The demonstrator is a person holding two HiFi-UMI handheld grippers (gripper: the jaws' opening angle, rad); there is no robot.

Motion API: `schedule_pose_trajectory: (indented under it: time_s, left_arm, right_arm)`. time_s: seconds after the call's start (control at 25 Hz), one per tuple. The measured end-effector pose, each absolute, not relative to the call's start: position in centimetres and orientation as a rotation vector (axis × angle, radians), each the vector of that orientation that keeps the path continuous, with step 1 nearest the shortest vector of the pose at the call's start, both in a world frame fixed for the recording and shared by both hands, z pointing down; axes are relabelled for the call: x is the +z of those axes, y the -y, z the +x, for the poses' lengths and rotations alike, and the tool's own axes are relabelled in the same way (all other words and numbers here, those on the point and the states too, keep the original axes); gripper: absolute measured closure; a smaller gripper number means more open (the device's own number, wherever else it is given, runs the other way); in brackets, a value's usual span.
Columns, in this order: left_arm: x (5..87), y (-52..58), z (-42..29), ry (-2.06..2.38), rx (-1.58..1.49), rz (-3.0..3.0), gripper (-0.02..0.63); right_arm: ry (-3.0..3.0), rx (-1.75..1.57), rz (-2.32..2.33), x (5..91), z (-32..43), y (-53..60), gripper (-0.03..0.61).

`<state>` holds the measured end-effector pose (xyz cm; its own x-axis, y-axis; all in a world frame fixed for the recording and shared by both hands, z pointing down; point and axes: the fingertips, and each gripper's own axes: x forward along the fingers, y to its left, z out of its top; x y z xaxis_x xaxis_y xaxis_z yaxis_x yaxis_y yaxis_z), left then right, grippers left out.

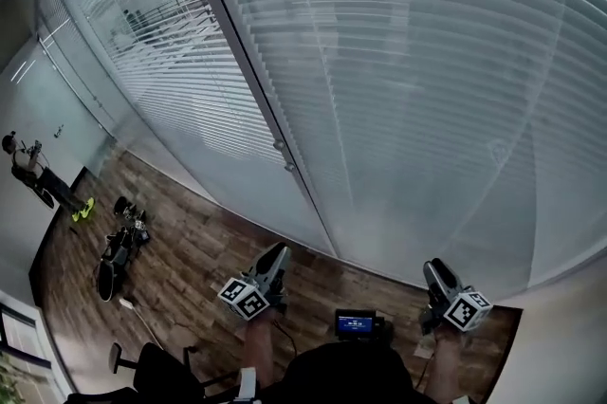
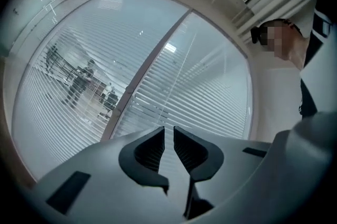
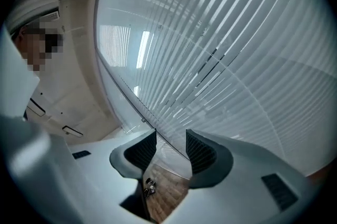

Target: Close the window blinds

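Two handheld grippers face two panels of window blinds (image 1: pixel 427 61), which hang ahead of both sets of jaws and untouched, split by one frame post (image 1: pixel 256 80). The left gripper (image 1: pixel 278 252) (image 2: pixel 168 129) has its jaws nearly together, a thin slit between them, holding nothing. The right gripper (image 1: pixel 432 266) (image 3: pixel 171 133) has its jaws plainly apart, also empty. One distant person (image 1: pixel 28 167), possibly with similar gear, stands on the wood floor (image 1: pixel 190 250).

Blinds (image 1: pixel 408 42) and a dark frame post (image 1: pixel 254 94) block the way ahead.
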<state>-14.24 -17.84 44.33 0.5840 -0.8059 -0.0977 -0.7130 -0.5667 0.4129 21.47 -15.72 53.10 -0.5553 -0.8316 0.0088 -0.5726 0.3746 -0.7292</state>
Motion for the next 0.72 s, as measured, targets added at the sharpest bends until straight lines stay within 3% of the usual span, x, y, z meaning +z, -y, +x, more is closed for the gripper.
schedule_pose_trajectory:
  time_s: [0.72]
  left_arm:
    - [46.9, 0.7, -20.4, 0.686, -0.651, 2.546, 0.574]
  right_arm:
    - [-2.021, -1.027, -1.408, 49.4, 11.9, -7.3, 0.402]
